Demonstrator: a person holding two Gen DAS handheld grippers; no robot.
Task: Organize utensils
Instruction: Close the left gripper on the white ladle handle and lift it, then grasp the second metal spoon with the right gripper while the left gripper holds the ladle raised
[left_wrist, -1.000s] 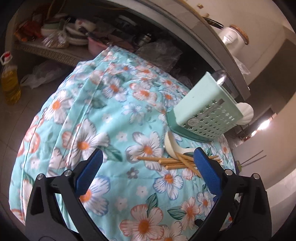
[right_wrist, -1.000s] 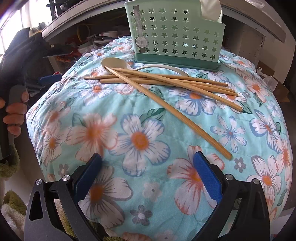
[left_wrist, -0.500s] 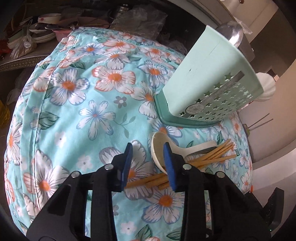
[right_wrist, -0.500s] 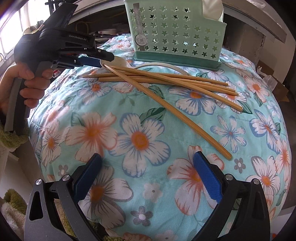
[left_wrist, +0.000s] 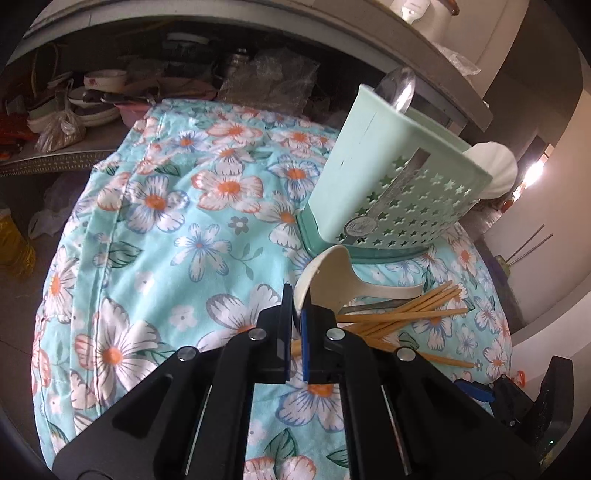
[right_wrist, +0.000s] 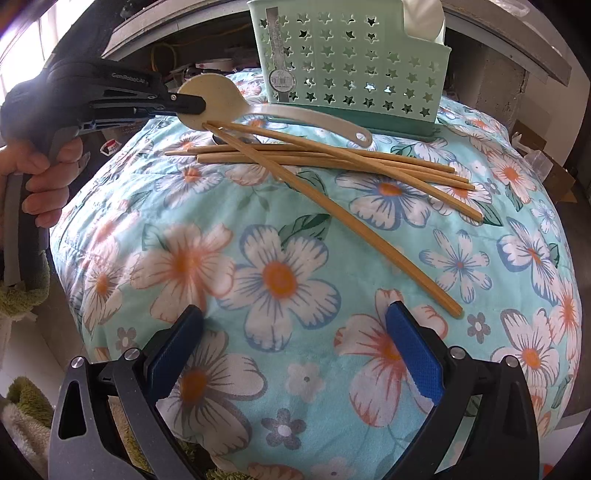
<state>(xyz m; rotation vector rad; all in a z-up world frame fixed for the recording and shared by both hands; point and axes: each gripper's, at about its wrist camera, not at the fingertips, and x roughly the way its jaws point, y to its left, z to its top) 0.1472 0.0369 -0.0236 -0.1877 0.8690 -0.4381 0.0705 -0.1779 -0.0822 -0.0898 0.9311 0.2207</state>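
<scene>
My left gripper (left_wrist: 295, 310) is shut on the bowl rim of a cream plastic spoon (left_wrist: 332, 277) and tilts it up on edge; the handle end still rests near the holder. From the right wrist view the left gripper (right_wrist: 192, 105) pinches the spoon (right_wrist: 221, 98) at the far left. Several bamboo chopsticks (right_wrist: 332, 158) lie crossed on the floral cloth (right_wrist: 280, 280) below it; they also show in the left wrist view (left_wrist: 402, 314). A mint green star-holed utensil holder (right_wrist: 351, 62) stands behind, with utensils in it. My right gripper (right_wrist: 291, 347) is open and empty, low over the cloth near the front.
A metal spoon (left_wrist: 400, 88) and a white scoop (left_wrist: 495, 170) stick out of the holder (left_wrist: 388, 177). A cluttered shelf with bowls (left_wrist: 99, 96) runs behind the cushion. A yellow oil bottle (left_wrist: 14, 247) stands on the floor at left.
My left gripper moved in to the spoon, shut on its bowl rim and lifted it onto its edge. The right gripper stayed still and open.
</scene>
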